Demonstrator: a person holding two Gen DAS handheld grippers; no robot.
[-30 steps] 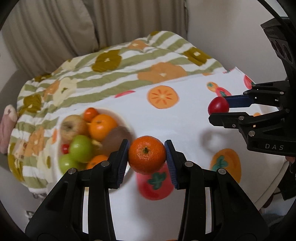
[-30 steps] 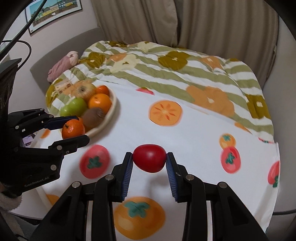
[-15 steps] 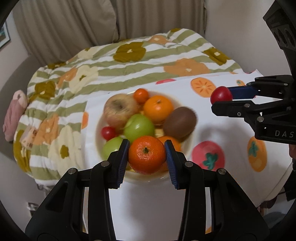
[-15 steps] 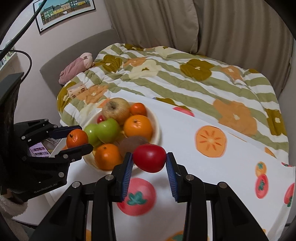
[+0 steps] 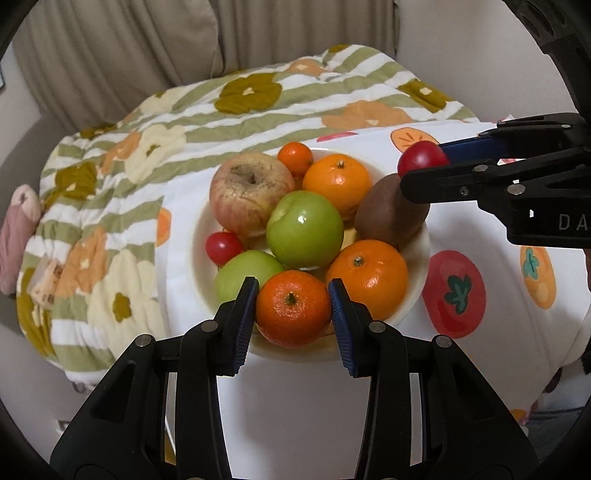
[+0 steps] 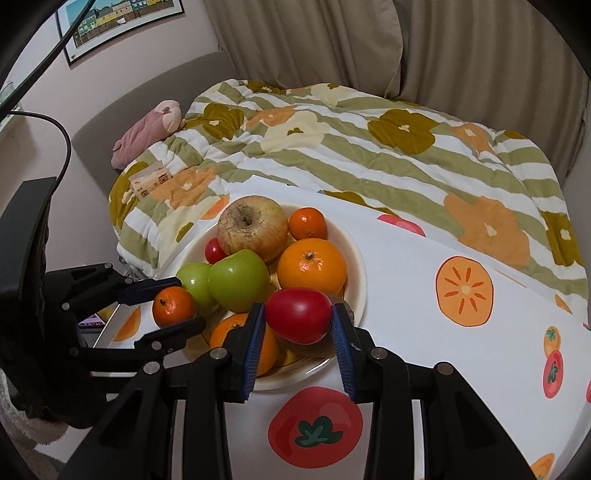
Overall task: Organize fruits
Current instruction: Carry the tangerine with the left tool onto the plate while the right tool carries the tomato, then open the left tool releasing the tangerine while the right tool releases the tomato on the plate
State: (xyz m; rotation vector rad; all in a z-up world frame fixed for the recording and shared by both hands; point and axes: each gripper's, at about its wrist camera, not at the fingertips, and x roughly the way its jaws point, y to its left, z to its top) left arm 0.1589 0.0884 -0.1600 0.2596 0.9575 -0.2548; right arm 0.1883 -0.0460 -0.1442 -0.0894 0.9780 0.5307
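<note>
A cream-coloured bowl (image 5: 417,295) heaped with fruit sits on a worktop (image 5: 295,398) covered by a white cloth printed with tomatoes and persimmons. The bowl stands near the worktop's far edge, close to its left corner, just in front of a bed with a green-striped floral quilt (image 5: 258,103).

The left tool (image 5: 292,308) pinches a small mandarin (image 5: 293,308) between its two blue-padded fingers, holding it at the near rim of the bowl. It is hard to tell whether the mandarin touches the fruit behind it.

The right tool (image 6: 298,316) pinches a red tomato (image 6: 298,315) between its blue pads. It holds the tomato over the right side of the bowl, above a brown kiwi (image 5: 388,214).

Inside the bowl, a blemished reddish-yellow apple (image 5: 251,194) lies at the far left. A green apple (image 5: 304,229) sits in the middle, with a second green apple (image 5: 247,273) at the near left. A large orange (image 5: 337,182) rests at the far side and another orange (image 5: 371,277) at the near right. A small tangerine (image 5: 295,158) is tucked at the far rim, and a cherry tomato (image 5: 223,247) lies by the left rim.

On the bed, a pink soft toy (image 6: 147,133) lies near the headboard. A framed picture (image 6: 118,26) of coloured houses hangs on the wall, and beige curtains (image 6: 406,44) hang behind the bed.
</note>
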